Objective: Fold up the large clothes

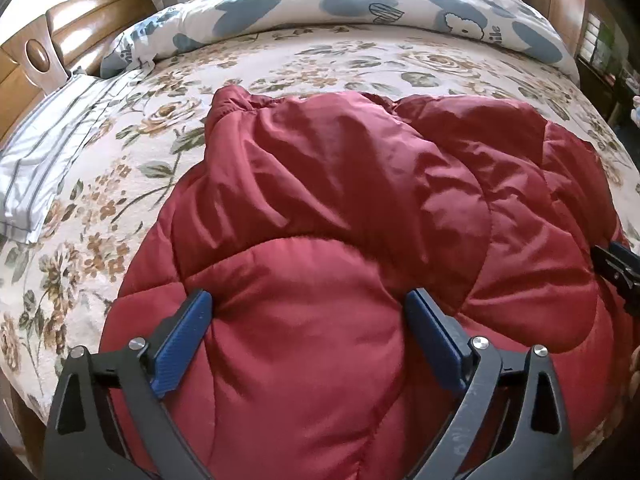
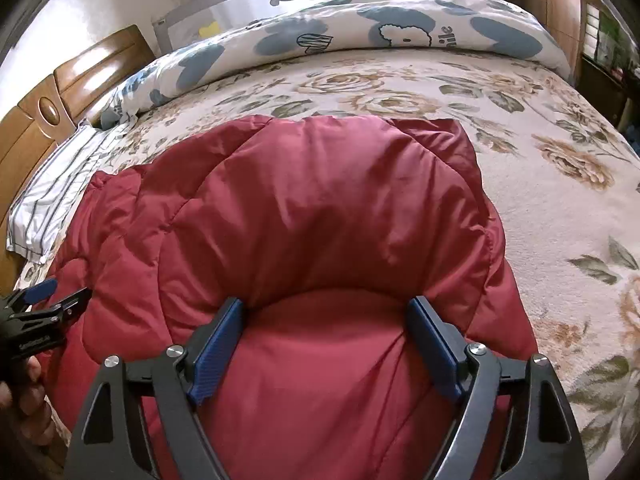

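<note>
Both my grippers, left (image 1: 308, 312) and right (image 2: 326, 320), hang spread, gripping nothing, right over the jacket's (image 2: 320, 208) near edge. It stretches sideways across the bed (image 2: 540, 128), probably half folded, beyond both.

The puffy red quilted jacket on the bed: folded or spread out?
Folded: the puffy red quilted jacket has a top layer doubled over its lower part, edge visible across the middle.

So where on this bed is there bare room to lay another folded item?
Free: the floral bedspread right of the red quilted jacket, and the strip between the jacket and the blue-and-white cartoon duvet at the far edge. Crowded: the left side, where the striped white pillow lies near the wooden headboard, and the near edge under the jacket.
</note>
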Tool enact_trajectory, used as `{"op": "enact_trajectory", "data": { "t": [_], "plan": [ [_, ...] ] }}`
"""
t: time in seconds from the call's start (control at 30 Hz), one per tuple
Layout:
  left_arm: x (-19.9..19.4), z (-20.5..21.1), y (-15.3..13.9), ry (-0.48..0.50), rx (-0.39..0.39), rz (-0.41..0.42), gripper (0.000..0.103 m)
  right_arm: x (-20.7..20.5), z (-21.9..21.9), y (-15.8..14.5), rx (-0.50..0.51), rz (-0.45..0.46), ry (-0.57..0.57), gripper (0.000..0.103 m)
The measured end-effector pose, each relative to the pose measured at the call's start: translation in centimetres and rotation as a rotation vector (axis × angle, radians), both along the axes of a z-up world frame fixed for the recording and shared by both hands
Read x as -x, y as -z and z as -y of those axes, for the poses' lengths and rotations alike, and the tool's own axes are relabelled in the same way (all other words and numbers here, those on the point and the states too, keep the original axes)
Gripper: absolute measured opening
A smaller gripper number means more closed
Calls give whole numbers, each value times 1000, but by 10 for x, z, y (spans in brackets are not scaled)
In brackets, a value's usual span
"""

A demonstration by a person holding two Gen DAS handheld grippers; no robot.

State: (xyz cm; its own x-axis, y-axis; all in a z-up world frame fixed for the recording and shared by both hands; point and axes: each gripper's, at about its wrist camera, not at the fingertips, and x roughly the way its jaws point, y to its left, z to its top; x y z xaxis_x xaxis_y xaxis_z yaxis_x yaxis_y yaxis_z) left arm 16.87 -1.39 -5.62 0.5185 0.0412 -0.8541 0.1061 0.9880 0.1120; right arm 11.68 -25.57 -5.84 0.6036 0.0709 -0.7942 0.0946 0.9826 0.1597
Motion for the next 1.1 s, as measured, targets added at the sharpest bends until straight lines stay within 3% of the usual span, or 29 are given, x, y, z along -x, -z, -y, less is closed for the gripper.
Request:
{"op": "enact_trajectory", "data": {
  "t": [0.3, 0.43, 0.57, 0.73, 1.0, 1.1],
  "plan": [
    [-1, -1, 4, -2, -3, 5, 100, 28, -11, -35, 19, 57, -29, 85],
    [0, -2, 2, -1, -1, -3, 100, 24, -17, -15, 36, -14, -52, 86],
    [17, -10, -13, 9, 31, -4, 99, 20, -14, -1, 44, -5, -42, 89],
    [39, -16, -18, 23, 31, -5, 99, 20, -13, 0, 41, 0, -41, 90],
    [37, -15, -4, 16, 16, -14, 102, 37, -17, -17, 31, 18, -28, 90],
    [36, -15, -1, 13, 22, -11, 103, 40, -17, -7, 43, -3, -37, 91]
  ]
}}
